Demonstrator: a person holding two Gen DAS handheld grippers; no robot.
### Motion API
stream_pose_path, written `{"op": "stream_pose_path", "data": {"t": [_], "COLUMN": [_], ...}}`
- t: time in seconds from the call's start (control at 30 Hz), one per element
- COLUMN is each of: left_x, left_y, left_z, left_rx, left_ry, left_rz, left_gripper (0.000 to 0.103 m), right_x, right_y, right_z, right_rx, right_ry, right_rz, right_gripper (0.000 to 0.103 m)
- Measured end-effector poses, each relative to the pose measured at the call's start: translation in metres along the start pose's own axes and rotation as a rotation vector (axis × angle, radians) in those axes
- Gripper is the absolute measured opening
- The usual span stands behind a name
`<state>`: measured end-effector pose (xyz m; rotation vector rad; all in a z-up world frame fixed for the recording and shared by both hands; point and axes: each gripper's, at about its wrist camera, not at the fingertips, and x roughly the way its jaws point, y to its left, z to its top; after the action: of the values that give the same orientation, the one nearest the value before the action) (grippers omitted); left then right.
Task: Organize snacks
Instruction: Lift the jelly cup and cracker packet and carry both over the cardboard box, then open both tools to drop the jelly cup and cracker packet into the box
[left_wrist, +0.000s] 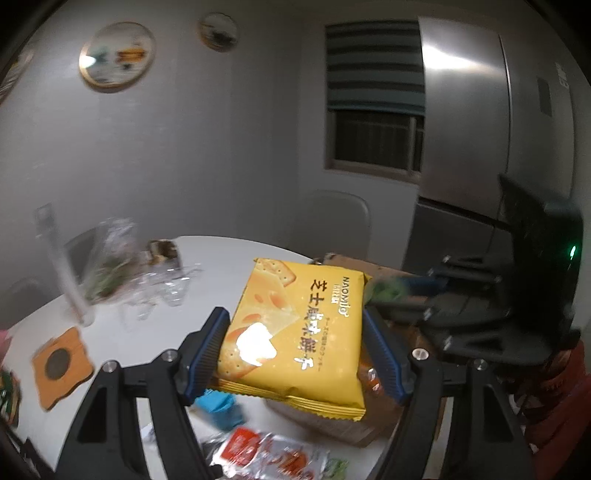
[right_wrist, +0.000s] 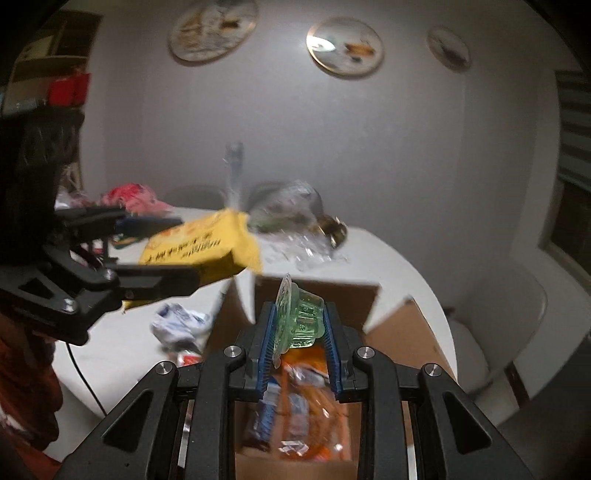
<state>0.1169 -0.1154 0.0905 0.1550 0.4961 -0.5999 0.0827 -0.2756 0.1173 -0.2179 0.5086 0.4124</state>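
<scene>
My left gripper (left_wrist: 295, 325) is shut on a yellow cracker packet (left_wrist: 291, 332) and holds it in the air above the white table (left_wrist: 122, 343), beside an open cardboard box (left_wrist: 373, 273). The packet also shows in the right wrist view (right_wrist: 207, 247), held by the left gripper (right_wrist: 173, 251). My right gripper (right_wrist: 298, 317) is shut on a green jelly cup (right_wrist: 299, 321), lying on its side, above the open cardboard box (right_wrist: 391, 332). The box holds several orange and blue snack packs (right_wrist: 303, 398). The right gripper appears at the right of the left wrist view (left_wrist: 424, 295).
Loose snacks lie on the table: a red-and-white pack (left_wrist: 266, 458), a blue wrapper (left_wrist: 218, 402), a white-blue wrapper (right_wrist: 177, 325). A wooden coaster (left_wrist: 61, 365), clear plastic bags (left_wrist: 155, 288) and a bottle (left_wrist: 59, 266) stand at the back. Chairs and a fridge (left_wrist: 472, 147) stand behind.
</scene>
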Motion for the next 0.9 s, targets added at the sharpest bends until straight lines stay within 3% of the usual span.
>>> {"op": "stream_pose_path", "data": {"t": [0.17,0.47,0.73,0.8,0.9], "left_x": [0.042,0.090,0.107,0.108,0.107], "left_y": [-0.019,-0.029,-0.027,-0.030,-0.031], "left_z": [0.019,0.017,0.009,0.007,0.007], "left_rx": [0.051,0.093,0.122,0.135,0.148], "left_ry": [0.101,0.255,0.310,0.321,0.314], "left_rz": [-0.039,-0.077,-0.071,-0.063,-0.051], "left_gripper": [0.070,0.070,0.071,0.071,0.074], "right_x": [0.021,0.059,0.078,0.080,0.087], "right_y": [-0.023,-0.036,-0.034,-0.036,-0.035], "right_z": [-0.018,-0.035,-0.040,-0.040,-0.037], "right_rx": [0.051,0.065,0.066,0.078,0.077], "right_ry": [0.091,0.223,0.302,0.317,0.328], "right_rz": [0.026,0.058,0.065,0.069,0.065], "right_gripper": [0.021,0.021,0.023,0.025,0.042]}}
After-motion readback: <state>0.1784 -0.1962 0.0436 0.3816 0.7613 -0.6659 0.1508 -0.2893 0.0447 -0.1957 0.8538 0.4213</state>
